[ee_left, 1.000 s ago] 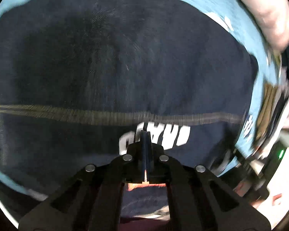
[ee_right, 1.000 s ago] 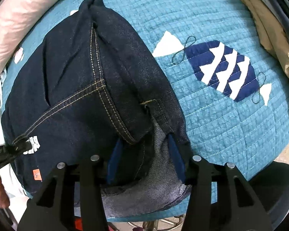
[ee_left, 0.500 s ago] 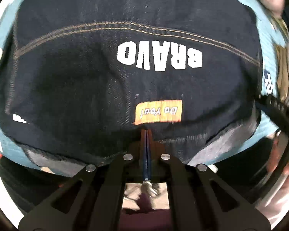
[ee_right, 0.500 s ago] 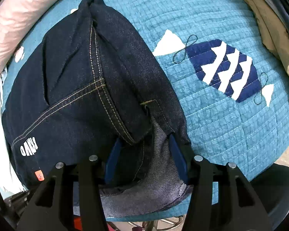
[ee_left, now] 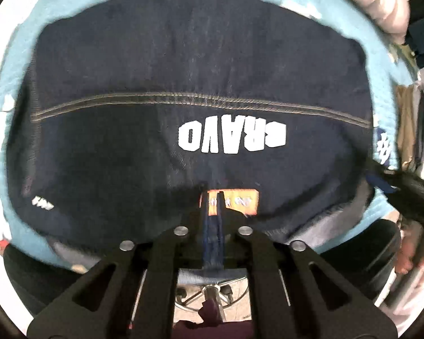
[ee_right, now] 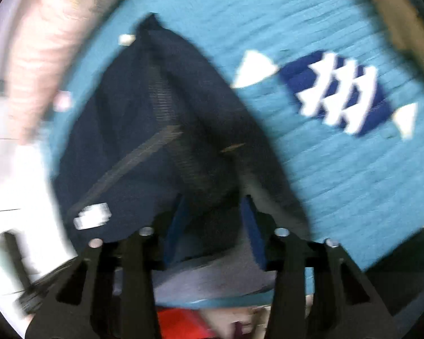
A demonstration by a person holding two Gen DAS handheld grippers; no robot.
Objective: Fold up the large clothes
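On the teal quilt (ee_right: 339, 169) lay the jeans (ee_left: 183, 70), dark denim folded into a thick bundle with a white BRAVO print (ee_left: 231, 138) and an orange tag (ee_left: 240, 202) near the front edge. At that edge the left gripper (ee_left: 212, 214) sat over the hem by the tag, its fingers nearly together; whether they pinched denim could not be told. The right gripper (ee_right: 214, 220) stood with its blue pads (ee_right: 251, 226) spread apart around a raised ridge of cloth at the bundle's near corner, probably placed there to take that corner for another fold. A pink pillow (ee_right: 51, 42) bordered the quilt's far side, well clear of the jeans.
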